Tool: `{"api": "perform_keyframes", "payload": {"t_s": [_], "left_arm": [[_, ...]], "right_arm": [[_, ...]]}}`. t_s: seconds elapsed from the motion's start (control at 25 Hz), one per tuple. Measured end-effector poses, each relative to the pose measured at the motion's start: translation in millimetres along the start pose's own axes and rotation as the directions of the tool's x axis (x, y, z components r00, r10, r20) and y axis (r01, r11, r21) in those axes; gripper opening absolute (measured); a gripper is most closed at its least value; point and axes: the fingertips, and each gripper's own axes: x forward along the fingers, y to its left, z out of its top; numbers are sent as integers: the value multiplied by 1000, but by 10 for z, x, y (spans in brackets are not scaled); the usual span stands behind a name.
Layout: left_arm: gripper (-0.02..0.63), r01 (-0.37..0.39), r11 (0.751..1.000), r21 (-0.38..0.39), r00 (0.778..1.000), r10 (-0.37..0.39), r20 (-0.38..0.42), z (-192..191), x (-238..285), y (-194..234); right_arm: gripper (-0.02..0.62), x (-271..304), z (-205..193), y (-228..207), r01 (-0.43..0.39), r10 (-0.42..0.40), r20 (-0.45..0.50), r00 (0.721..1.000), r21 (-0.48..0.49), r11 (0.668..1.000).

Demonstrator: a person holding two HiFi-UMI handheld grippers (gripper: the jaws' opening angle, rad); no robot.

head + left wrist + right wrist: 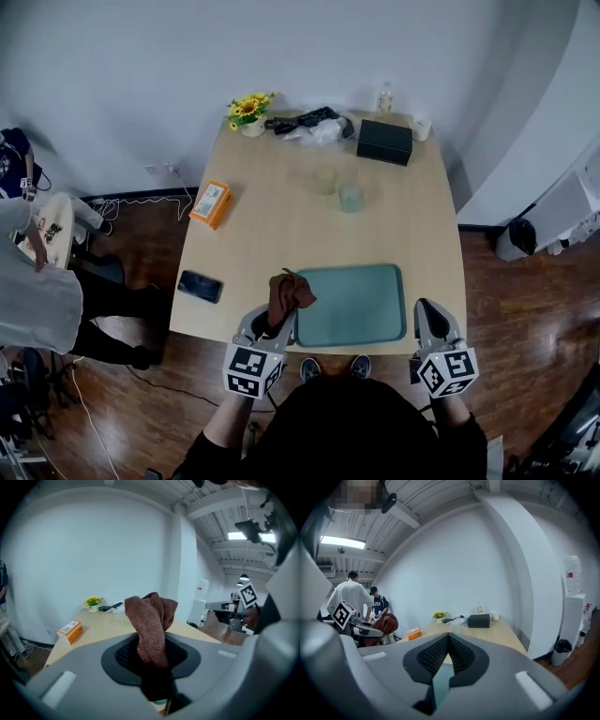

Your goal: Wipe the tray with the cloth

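Cloth (289, 292), brown and bunched, is clamped in the left gripper (277, 323), held above the tray's (361, 305) near left corner. The right gripper (427, 317) is closed, apparently empty, beside the tray's right edge. The cloth is off the tray, so wiping probably remains.

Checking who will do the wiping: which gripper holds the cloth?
The left gripper: its jaws are shut on the brown cloth. The right gripper is shut with no cloth in it.

Bare counter (281, 234) lies between tray (356, 305) and two cups (351, 197); phone (200, 286) and orange box (211, 203) line the left edge; black box (384, 142) and flowers (248, 111) crowd the far edge.
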Motion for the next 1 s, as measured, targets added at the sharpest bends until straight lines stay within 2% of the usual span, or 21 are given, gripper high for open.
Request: {"api": "perform_keyframes", "payload": {"t_s": [0.12,0.2,0.32,0.48,0.56,0.68,0.76,0.84,0.92,1.0], "left_arm": [[80,-91,995,-29,993,89,-72,-327,16,489],[80,-142,989,-51,980,133,-148,-676,83,793],[80,-204,976,-75,942,174,-288,-1322,285,1147],[80,-215,975,-63,866,161,-473,-2128,615,1317],[83,-219,974,-52,840,161,-519,-2374,727,1347],[170,-259,964,-62,827,188,-529,-2467,739,1423],[268,-267,961,-76,837,192,-513,-2397,685,1424],[288,-274,958,-79,868,211,-450,-2145,572,1384],[288,-275,957,-91,920,234,-315,-1657,413,1281],[277,-208,969,-131,973,192,-127,-992,251,1009]], "right_arm": [[0,-39,-29,-110,31,-31,-3,1000,9,999],[0,-63,-54,-180,51,-51,-4,999,25,998],[0,-84,-73,-226,65,-64,-8,998,38,997],[0,-91,-97,-221,67,-67,-10,998,35,997],[1,-93,-94,-204,68,-67,-9,998,34,997],[1,-97,-70,-181,71,-70,-11,997,35,997],[0,-105,-77,-206,77,-76,-11,997,40,996],[0,-101,-81,-221,79,-78,-11,997,45,996],[0,-81,-68,-198,71,-71,-6,997,44,996],[0,-45,-34,-141,55,-55,0,998,42,998]]}}
